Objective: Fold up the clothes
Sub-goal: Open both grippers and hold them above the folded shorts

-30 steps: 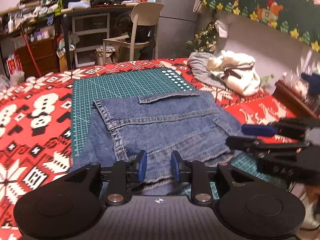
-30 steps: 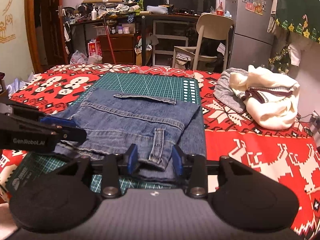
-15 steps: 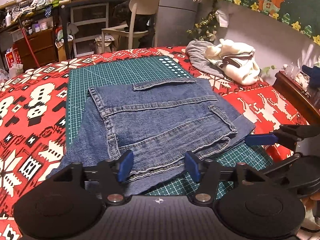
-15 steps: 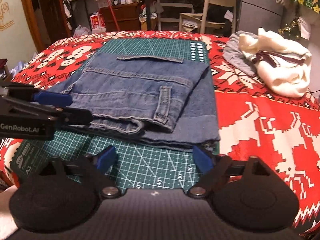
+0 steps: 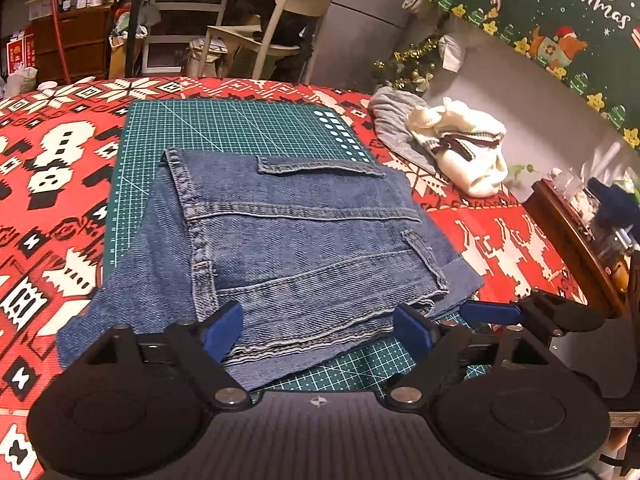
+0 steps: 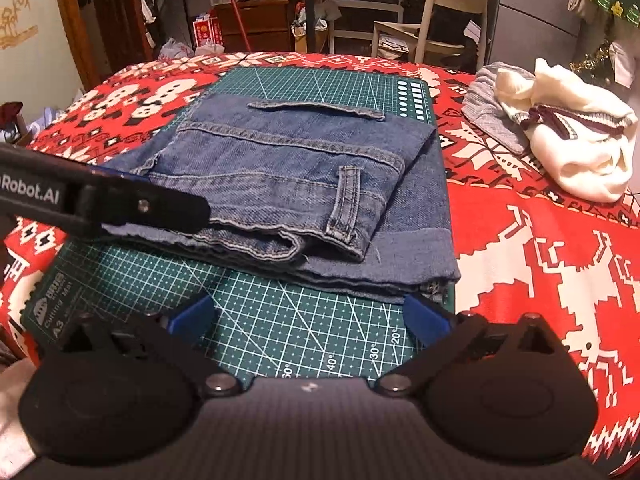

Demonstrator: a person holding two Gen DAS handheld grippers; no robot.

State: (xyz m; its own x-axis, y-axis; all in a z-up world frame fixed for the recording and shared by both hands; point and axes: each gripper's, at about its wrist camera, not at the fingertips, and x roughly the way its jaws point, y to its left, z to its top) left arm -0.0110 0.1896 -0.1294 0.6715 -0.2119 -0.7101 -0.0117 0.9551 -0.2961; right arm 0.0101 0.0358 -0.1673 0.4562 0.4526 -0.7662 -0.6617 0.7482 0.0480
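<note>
Folded denim jeans (image 5: 304, 248), thick-seamed (rectangular stack), on gridded mat (image 5: 240, 128).

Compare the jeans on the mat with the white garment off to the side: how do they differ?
Jeans: blue denim, folded flat in layers on the green cutting mat. White garment: cream knit with dark trim, crumpled in a heap on the red tablecloth beside a grey one. Neither is gripped.

Both grippers tilt downward, side by side. The left gripper (image 5: 318, 330) and right gripper (image 6: 308, 318) have their jaws opening, gripping nothing.
</note>
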